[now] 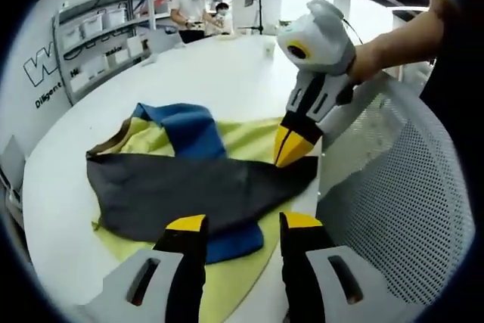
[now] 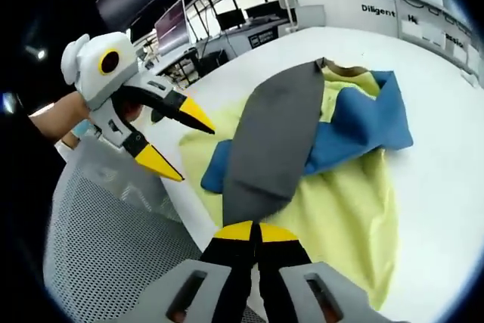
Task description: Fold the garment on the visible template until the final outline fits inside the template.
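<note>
Grey panel [image 2: 268,138] of garment [image 1: 189,179] was pinched at 6 o'clock by closed right gripper [image 2: 252,230], presumably for folding; left gripper [image 1: 242,225] was held wide.

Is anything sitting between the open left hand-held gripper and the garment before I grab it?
Nothing visible. The left hand-held gripper hangs open right at the garment's near edge. The right hand-held gripper is shut on the grey layer's corner, off to the side by the mesh chair back, not in the path.
</note>
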